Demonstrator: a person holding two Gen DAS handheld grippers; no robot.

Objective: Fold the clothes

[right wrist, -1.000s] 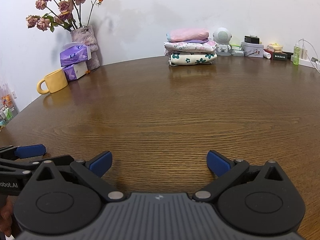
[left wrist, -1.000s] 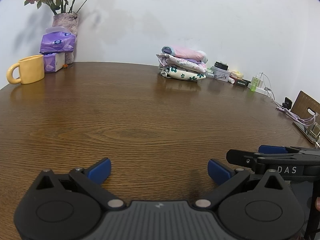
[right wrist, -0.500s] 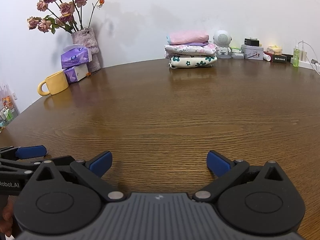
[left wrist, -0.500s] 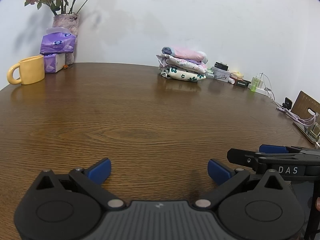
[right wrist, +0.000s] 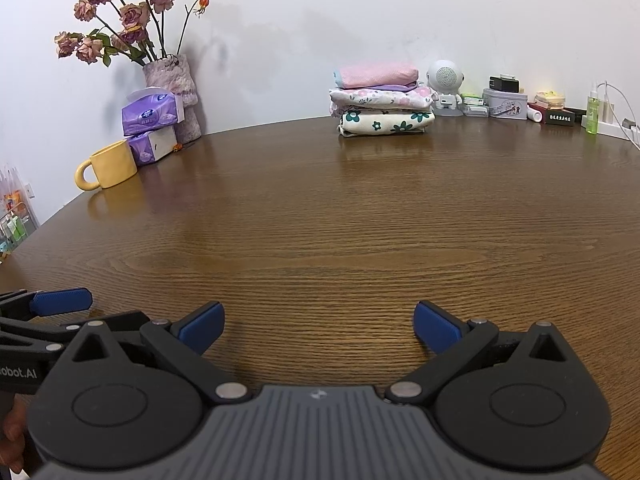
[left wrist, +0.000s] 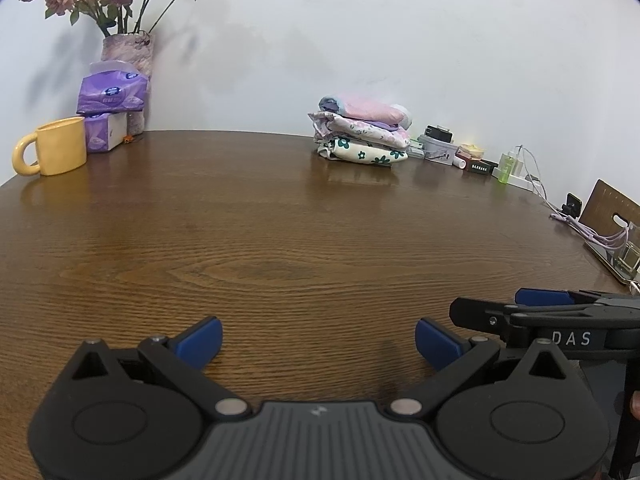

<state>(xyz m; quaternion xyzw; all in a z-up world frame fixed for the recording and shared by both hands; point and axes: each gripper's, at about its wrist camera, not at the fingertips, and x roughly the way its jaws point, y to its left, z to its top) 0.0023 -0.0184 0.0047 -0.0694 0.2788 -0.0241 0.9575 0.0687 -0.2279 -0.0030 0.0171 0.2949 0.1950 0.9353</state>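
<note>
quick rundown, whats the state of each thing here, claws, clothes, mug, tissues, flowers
left claw: open, empty, low over the table
right claw: open, empty, low over the table
clothes: folded, stacked at the far edge
mug: upright, contents hidden
tissues: two packs stacked, top one open
flowers: upright in a vase, wilted

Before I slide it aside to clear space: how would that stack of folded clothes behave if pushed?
The stack of folded clothes is soft cloth, so it would probably buckle. Its loosely stacked layers may shear apart. It looks light, likely sliding easily on the table.
</note>
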